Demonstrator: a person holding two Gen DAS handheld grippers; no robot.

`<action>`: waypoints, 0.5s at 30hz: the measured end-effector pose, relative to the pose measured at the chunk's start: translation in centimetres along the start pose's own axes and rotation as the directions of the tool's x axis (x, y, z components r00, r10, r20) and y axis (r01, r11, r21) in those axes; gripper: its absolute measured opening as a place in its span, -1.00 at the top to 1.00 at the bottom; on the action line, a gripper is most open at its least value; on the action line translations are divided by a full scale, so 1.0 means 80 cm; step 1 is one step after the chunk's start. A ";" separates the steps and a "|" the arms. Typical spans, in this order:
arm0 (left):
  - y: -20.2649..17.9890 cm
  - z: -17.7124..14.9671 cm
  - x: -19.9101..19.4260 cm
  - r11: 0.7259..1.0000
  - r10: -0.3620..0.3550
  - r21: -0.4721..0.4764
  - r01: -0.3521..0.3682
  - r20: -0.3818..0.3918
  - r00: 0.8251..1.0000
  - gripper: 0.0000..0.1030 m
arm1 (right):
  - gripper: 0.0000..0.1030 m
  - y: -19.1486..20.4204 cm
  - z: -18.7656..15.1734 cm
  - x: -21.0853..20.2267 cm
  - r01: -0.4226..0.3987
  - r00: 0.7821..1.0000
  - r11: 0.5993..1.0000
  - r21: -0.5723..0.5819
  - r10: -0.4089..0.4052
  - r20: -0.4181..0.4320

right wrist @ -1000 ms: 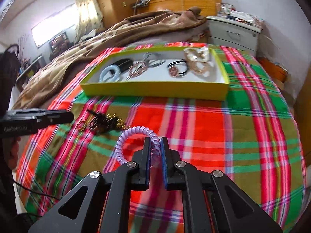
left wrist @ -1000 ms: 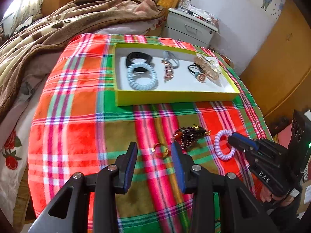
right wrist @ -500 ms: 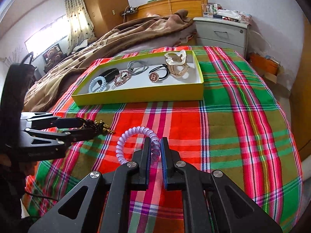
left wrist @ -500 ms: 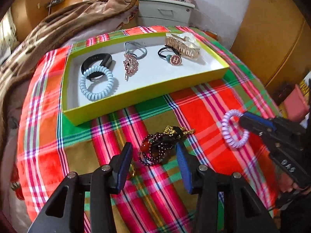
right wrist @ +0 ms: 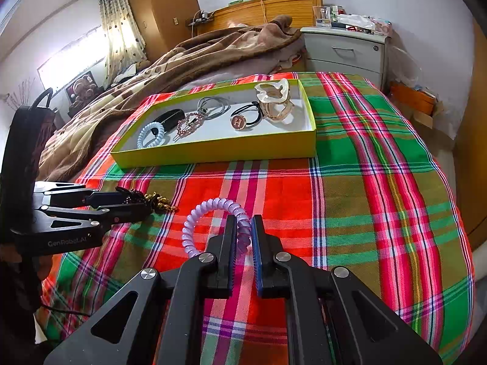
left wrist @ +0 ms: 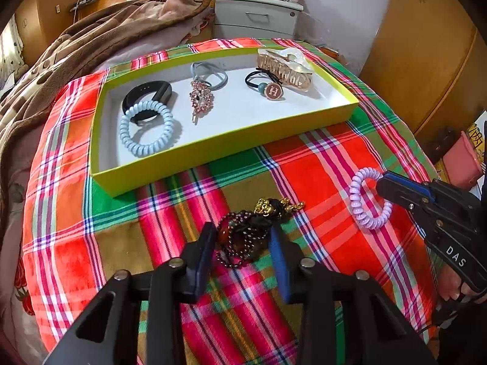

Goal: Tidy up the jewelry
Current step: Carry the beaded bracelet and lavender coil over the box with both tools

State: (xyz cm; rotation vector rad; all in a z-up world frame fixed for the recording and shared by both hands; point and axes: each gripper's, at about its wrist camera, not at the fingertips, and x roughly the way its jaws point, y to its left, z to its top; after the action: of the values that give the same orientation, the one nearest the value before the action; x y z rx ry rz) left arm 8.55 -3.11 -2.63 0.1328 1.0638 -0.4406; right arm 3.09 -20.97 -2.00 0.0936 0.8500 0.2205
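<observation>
Presently, the left tongs (left wrist: 242, 243) are closing around the dark beaded necklace (left wrist: 243, 231) on the plaid bedspread (left wrist: 319, 167), the right tongs (right wrist: 243, 237) clamp the lilac spiral hair tie (right wrist: 210, 213), while several accessories already lie in the yellow-green tray (left wrist: 213, 149) beyond.

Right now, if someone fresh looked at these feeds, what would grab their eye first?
Probably the bright plaid cloth and the yellow-green tray of hair ties at its far side. Nearer, the left tongs are closing around a dark bead necklace, while the right tongs pinch a lilac coil hair tie.
</observation>
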 end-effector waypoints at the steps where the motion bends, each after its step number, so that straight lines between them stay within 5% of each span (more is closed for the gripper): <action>1: 0.000 -0.001 -0.001 1.000 -0.001 0.001 0.001 0.001 1.000 0.34 | 0.81 0.000 0.000 0.000 0.000 1.000 1.000 0.001 0.000 -0.001; 15: 0.014 -0.006 -0.024 0.998 -0.010 -0.068 0.013 0.047 0.999 0.44 | 0.81 0.001 0.000 -0.008 0.005 1.000 1.000 0.008 -0.005 0.017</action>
State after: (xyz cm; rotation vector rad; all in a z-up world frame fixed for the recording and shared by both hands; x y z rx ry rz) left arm 7.85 -1.37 -1.35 0.0560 1.0333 -0.4153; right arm 2.62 -21.03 -1.50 0.1011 0.8341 0.2113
